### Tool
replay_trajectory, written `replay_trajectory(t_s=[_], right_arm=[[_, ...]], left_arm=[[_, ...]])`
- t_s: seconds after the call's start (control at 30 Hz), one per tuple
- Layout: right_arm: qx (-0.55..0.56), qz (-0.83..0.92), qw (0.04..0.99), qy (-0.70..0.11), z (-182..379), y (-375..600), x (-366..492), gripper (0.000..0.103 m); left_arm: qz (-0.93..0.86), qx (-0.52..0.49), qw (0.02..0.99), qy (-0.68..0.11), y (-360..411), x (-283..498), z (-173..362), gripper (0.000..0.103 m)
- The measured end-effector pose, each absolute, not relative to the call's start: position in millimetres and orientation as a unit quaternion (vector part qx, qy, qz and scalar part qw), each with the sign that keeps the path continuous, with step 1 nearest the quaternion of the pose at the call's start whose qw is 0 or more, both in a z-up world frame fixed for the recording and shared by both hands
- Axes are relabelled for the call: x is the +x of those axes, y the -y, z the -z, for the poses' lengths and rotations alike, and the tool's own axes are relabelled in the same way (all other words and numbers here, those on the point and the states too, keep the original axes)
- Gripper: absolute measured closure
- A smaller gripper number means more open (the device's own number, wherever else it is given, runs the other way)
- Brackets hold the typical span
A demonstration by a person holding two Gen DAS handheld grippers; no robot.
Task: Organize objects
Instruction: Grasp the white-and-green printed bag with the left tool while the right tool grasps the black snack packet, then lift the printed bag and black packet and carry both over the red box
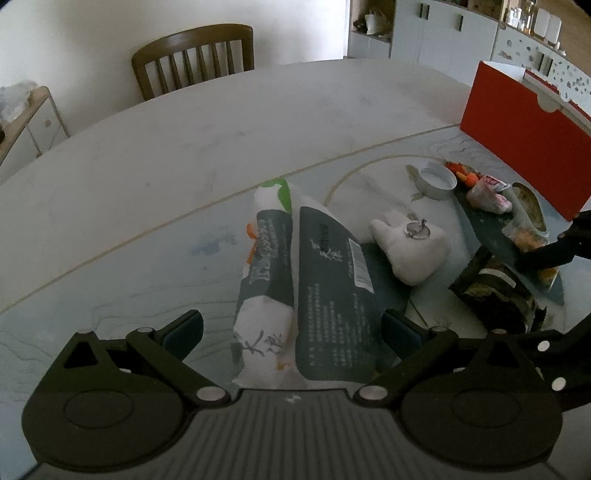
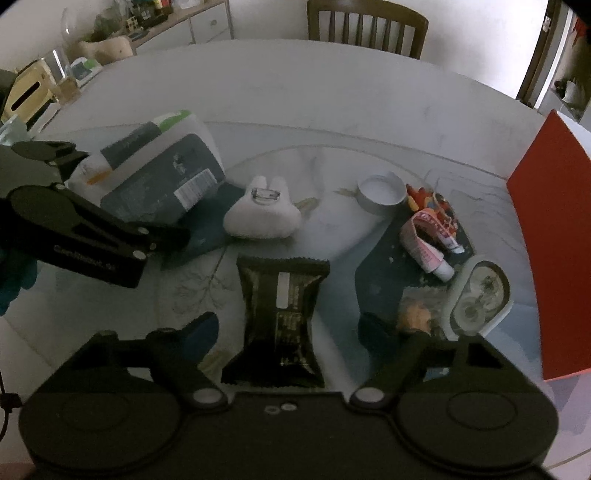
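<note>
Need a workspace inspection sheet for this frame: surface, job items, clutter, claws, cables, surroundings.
Surface: pale round table, glass turntable on it.
Job's things: tissue packs between the left claw fingers; dark snack packet between the right claw fingers; white plush; small white bowl; toothpaste tube.
Clutter: lidded container, red box.
Claws: both open, straddling their items, pads not pressing.
Cables: thin dark cord at the right view's left edge.
Surroundings: wooden chair, cabinets.
</note>
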State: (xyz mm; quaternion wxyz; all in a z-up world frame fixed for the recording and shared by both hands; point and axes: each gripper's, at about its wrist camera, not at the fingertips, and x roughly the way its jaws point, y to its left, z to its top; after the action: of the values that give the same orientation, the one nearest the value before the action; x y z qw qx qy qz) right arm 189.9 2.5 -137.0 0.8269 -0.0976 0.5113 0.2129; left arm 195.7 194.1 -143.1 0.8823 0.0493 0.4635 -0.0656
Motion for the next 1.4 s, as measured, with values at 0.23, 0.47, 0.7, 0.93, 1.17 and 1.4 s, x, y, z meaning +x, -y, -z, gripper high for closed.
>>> replay_trajectory(t_s=[0.23, 0.47, 0.7, 0.93, 1.17, 1.4], right_arm=[[-0.108, -0.206, 0.829, -0.509, 138.9, -4.0, 188.2, 0.033], [-0.113, -0.202, 0.833, -0.502, 136.4, -3.7, 185.1, 0.058], [-0.099, -0.207, 0.834, -0.501, 132.5, 2.8, 184.5, 0.070], [-0.068, -0.209, 0.841, -0.494, 116.6, 14.0, 176.5, 0.070], [-0.047, -0.213, 0.849, -0.481, 90.8, 30.9, 164.9, 0.070], [-0.030, -0.209, 0.856, -0.472, 67.7, 56.4, 156.2, 0.070]], left_arm=[[0.066, 0.043, 0.883, -0.462, -191.2, 193.7, 144.3, 0.002], [0.074, 0.033, 0.883, -0.462, -186.9, 189.8, 140.1, 0.037], [0.062, 0.011, 0.882, -0.466, -186.7, 182.3, 133.8, 0.050], [0.049, -0.018, 0.885, -0.464, -182.7, 164.1, 116.2, 0.050], [0.055, -0.030, 0.891, -0.449, -164.4, 143.9, 85.4, 0.050], [0.073, -0.028, 0.897, -0.436, -134.1, 132.2, 55.8, 0.050]])
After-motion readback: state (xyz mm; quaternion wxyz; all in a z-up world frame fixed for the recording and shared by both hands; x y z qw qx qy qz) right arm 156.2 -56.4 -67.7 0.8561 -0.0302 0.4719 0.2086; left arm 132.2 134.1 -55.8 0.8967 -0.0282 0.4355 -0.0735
